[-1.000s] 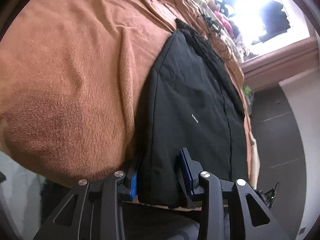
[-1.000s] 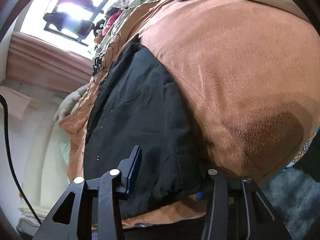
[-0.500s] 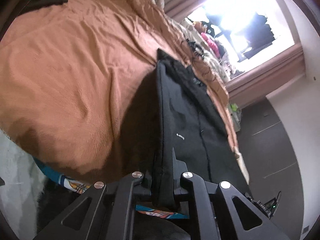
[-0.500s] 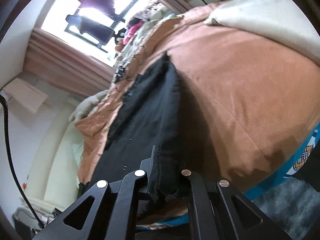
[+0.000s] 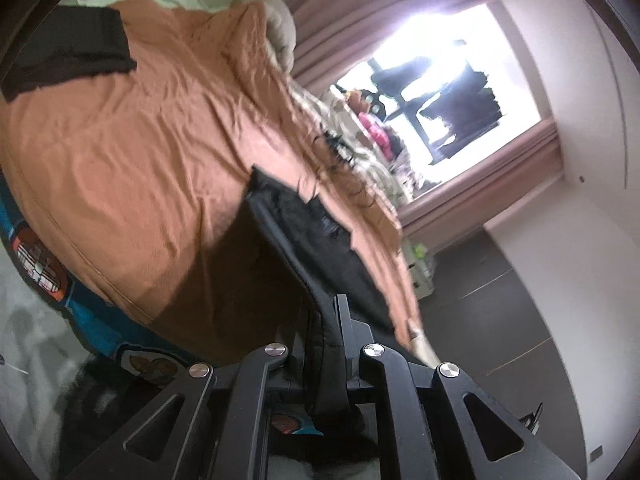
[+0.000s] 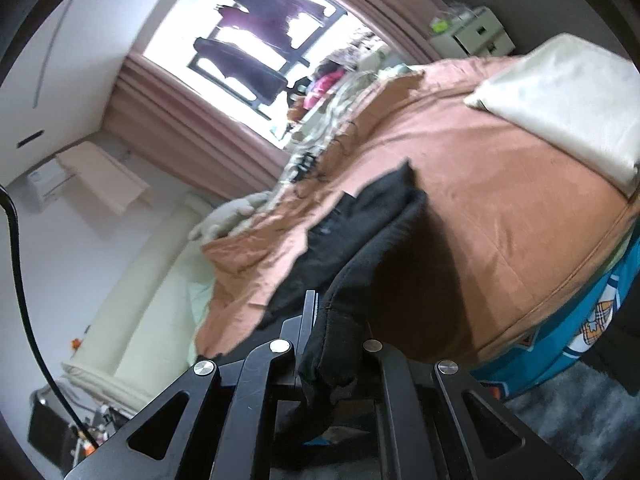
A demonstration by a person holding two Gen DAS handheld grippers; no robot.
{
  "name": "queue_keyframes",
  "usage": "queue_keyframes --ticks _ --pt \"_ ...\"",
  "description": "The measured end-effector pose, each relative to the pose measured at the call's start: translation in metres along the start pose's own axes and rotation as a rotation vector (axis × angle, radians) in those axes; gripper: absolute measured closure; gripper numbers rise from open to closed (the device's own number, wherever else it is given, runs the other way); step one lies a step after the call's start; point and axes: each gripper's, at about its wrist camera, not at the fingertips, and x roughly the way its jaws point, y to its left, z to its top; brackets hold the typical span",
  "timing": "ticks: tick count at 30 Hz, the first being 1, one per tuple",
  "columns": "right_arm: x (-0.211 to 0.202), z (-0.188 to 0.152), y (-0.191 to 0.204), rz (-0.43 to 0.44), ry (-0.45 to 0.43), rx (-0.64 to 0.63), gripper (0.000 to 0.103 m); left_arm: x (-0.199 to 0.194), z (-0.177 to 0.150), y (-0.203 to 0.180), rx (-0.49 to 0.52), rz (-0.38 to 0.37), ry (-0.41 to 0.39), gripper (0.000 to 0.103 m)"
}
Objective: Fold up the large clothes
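A large black garment (image 5: 316, 232) lies stretched along a bed covered in an orange-brown blanket (image 5: 132, 148). My left gripper (image 5: 322, 320) is shut on the near hem of the garment, and the cloth rises from the bed into its jaws. In the right wrist view the same black garment (image 6: 360, 232) runs up from the blanket (image 6: 500, 208) into my right gripper (image 6: 316, 320), which is shut on another part of the near edge. Both held corners hang lifted off the bed, with a dark shadow beneath them.
A folded dark garment (image 5: 68, 52) lies at the far left of the bed. A cream pillow (image 6: 560, 100) sits at the right. Patterned bedding (image 5: 360, 152) and clutter pile up near the bright window (image 6: 256, 40). A blue printed sheet (image 6: 580, 320) edges the mattress.
Both grippers closed on the garment's near edge and rose, lifting it off the blanket. The views tilted upward, so more of the room and window shows.
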Motion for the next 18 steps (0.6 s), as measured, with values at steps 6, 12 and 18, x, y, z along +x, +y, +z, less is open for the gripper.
queue_keyframes --ticks 6,12,18 --pt "-0.043 -0.001 0.04 0.083 -0.043 -0.045 0.096 -0.052 0.009 -0.026 -0.011 -0.069 -0.081 0.094" --pt "-0.074 0.003 0.075 0.155 -0.074 -0.082 0.096 -0.091 0.014 -0.052 0.006 -0.135 -0.139 0.094" --pt "-0.08 0.014 0.091 0.167 -0.111 -0.091 0.096 -0.095 0.028 -0.074 0.041 -0.152 -0.164 0.094"
